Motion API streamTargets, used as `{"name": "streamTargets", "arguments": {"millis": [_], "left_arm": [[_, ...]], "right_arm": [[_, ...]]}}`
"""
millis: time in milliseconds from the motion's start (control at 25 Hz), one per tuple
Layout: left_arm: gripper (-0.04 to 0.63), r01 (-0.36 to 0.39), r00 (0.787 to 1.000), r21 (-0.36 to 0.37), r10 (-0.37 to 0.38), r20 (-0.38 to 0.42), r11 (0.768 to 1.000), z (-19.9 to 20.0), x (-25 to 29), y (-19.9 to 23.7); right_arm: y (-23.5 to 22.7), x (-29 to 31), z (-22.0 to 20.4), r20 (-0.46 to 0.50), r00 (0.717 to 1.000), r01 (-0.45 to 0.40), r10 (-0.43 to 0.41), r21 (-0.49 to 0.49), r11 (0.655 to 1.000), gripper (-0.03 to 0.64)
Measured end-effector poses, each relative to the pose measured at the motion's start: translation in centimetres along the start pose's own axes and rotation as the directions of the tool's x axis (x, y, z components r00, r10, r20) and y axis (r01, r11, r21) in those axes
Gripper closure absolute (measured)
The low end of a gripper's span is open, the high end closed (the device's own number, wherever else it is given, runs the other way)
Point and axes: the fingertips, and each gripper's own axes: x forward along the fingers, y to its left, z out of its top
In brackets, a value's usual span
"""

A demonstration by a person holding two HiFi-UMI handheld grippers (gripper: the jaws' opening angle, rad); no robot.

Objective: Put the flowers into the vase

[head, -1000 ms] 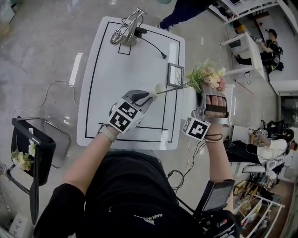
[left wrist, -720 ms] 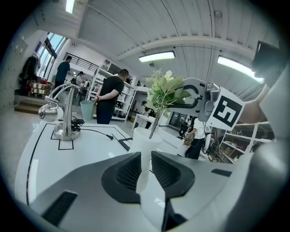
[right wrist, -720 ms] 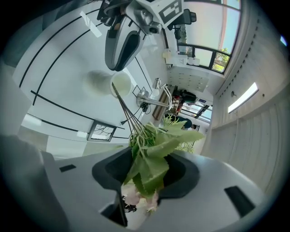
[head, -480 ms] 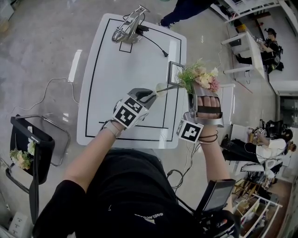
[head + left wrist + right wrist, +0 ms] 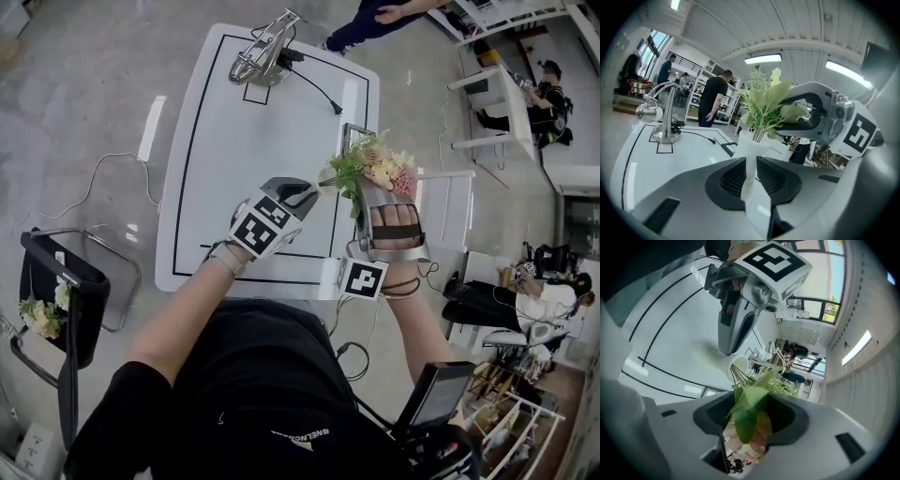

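My left gripper (image 5: pixel 305 194) is shut on a slim white vase (image 5: pixel 323 178) and holds it above the white table's (image 5: pixel 216 141) front right part. A bunch of pink and cream flowers (image 5: pixel 377 171) with green leaves lies between the jaws of my right gripper (image 5: pixel 364 190), right of the vase. Its stems reach into the vase mouth (image 5: pixel 737 369). The right jaws have just been opening and stand apart around the bunch (image 5: pixel 750 420). In the left gripper view the vase (image 5: pixel 749 154) rises between the jaws with green leaves (image 5: pixel 766 105) sticking out of its top.
A metal stand (image 5: pixel 261 52) with a black cable sits at the table's far edge. A small dark frame (image 5: pixel 353 142) lies by the right edge. A black chair (image 5: pixel 56 309) with more flowers (image 5: pixel 42 319) stands at left. People stand beyond the table.
My right gripper has moved left and down toward the vase with the flowers, and the stems have gone further into the vase. The left gripper has stayed put.
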Motion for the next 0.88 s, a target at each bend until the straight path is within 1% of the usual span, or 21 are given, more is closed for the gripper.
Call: {"name": "streamTargets", "arguments": {"millis": [240, 360, 440, 600, 880], "left_arm": [[0.543, 0.002, 1.0, -0.008, -0.002, -0.002, 1.0, -0.4, -0.2, -0.1], [0.543, 0.004, 1.0, -0.008, -0.004, 0.0, 1.0, -0.7, -0.2, -0.2], [0.544, 0.001, 1.0, -0.004, -0.001, -0.004, 1.0, -0.9, -0.3, -0.1], [0.543, -0.003, 1.0, -0.003, 0.003, -0.004, 1.0, -1.0, -0.9, -0.3], [0.535, -0.031, 0.999, -0.023, 0.032, 0.006, 0.999, -1.5, -2.2, -0.1]], "right_arm": [[0.2, -0.6, 2.4, 0.047, 0.999, -0.012, 0.011, 0.02, 1.0, 0.413], [-0.1, -1.1, 3.5, 0.072, 0.997, 0.008, -0.01, 0.027, 1.0, 0.413], [0.0, -1.3, 4.3, 0.09, 0.996, -0.002, -0.001, 0.036, 0.999, 0.409], [0.1, -2.0, 5.7, 0.115, 0.993, 0.014, -0.018, 0.036, 0.999, 0.393], [0.8, -3.3, 8.2, 0.168, 0.986, -0.007, -0.004, 0.063, 0.998, 0.382]]}}
